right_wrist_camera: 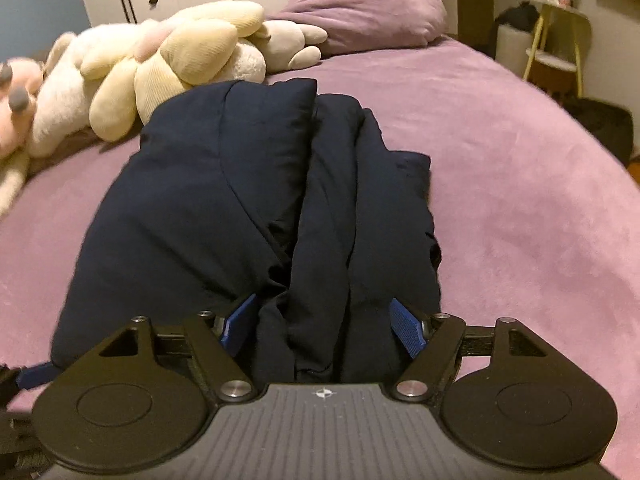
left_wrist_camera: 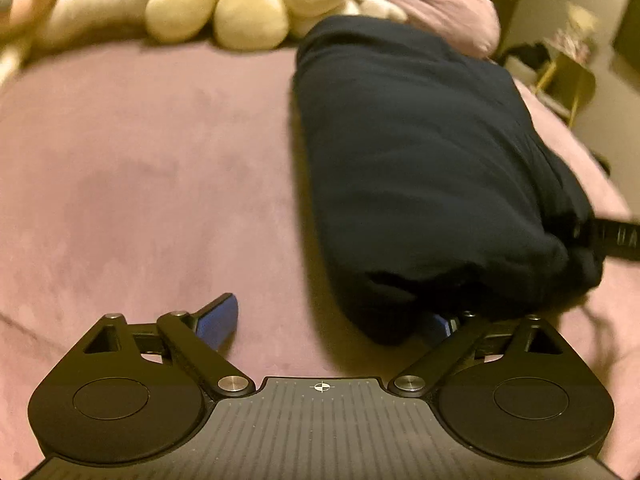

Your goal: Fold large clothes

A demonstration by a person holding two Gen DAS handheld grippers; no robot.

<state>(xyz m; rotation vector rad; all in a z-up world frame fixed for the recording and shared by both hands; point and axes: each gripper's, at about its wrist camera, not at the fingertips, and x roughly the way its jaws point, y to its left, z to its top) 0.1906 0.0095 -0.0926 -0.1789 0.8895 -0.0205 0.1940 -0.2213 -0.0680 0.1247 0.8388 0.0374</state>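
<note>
Both jaws stand spread, gripping nothing: left gripper (left_wrist_camera: 328,326) beside, right gripper (right_wrist_camera: 322,326) straddling the folded navy garment (right_wrist_camera: 248,200) on a mauve bedspread (right_wrist_camera: 520,200); plush toys (right_wrist_camera: 160,64) behind.

Navy garment (right_wrist_camera: 224,200); mauve bedspread (right_wrist_camera: 520,184); cream plush toys (right_wrist_camera: 176,56); blue pads (right_wrist_camera: 408,326).

Purple bed (right_wrist_camera: 520,184): folded navy garment (right_wrist_camera: 224,184), plush toys (right_wrist_camera: 176,60), pillow (right_wrist_camera: 372,12).

The folded navy garment (right_wrist_camera: 224,184) is seen as matt, soft woven cloth. The mauve bed cover (right_wrist_camera: 520,200) looks velvety and napped. The plush toys (right_wrist_camera: 180,60) are shown in fuzzy, ribbed cream fabric.
</note>
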